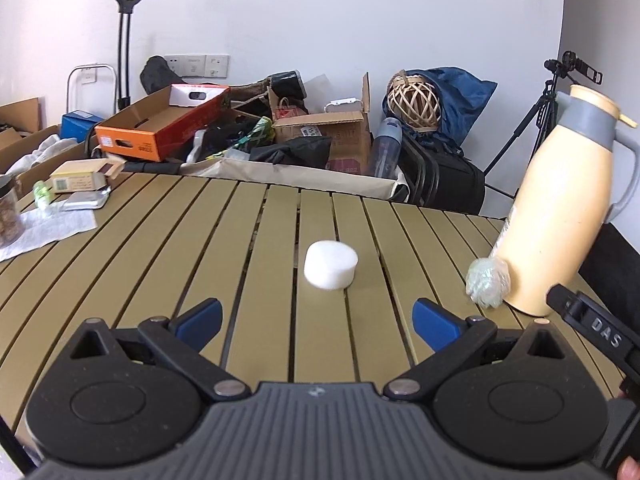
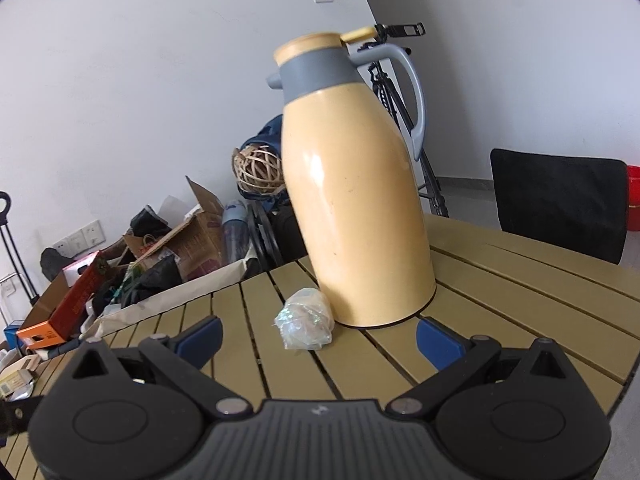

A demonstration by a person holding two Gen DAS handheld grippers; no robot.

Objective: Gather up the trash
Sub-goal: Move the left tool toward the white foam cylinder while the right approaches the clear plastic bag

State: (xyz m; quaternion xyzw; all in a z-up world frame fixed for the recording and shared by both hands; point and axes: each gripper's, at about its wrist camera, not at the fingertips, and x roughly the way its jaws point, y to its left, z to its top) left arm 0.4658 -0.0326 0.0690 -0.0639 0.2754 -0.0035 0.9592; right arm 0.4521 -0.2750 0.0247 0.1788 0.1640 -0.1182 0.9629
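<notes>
A white foam puck (image 1: 330, 265) lies on the slatted olive table (image 1: 160, 264), just ahead of my left gripper (image 1: 318, 322), which is open with nothing between its blue pads. A crumpled clear plastic wrapper (image 1: 487, 280) rests against the foot of a tall yellow thermos jug (image 1: 560, 208). In the right wrist view the same wrapper (image 2: 306, 319) sits just in front of my right gripper (image 2: 318, 336), which is open and empty, with the jug (image 2: 356, 184) right behind it. The tip of the right gripper shows at the right edge of the left wrist view.
At the table's far left lie a paper sheet (image 1: 48, 228), a foil packet (image 1: 86, 200), a small carton (image 1: 80, 178) and a jar (image 1: 10, 216). Boxes and bags (image 1: 240, 136) crowd the floor beyond. A black chair back (image 2: 560, 204) stands at the right; a tripod (image 1: 548, 120) behind the jug.
</notes>
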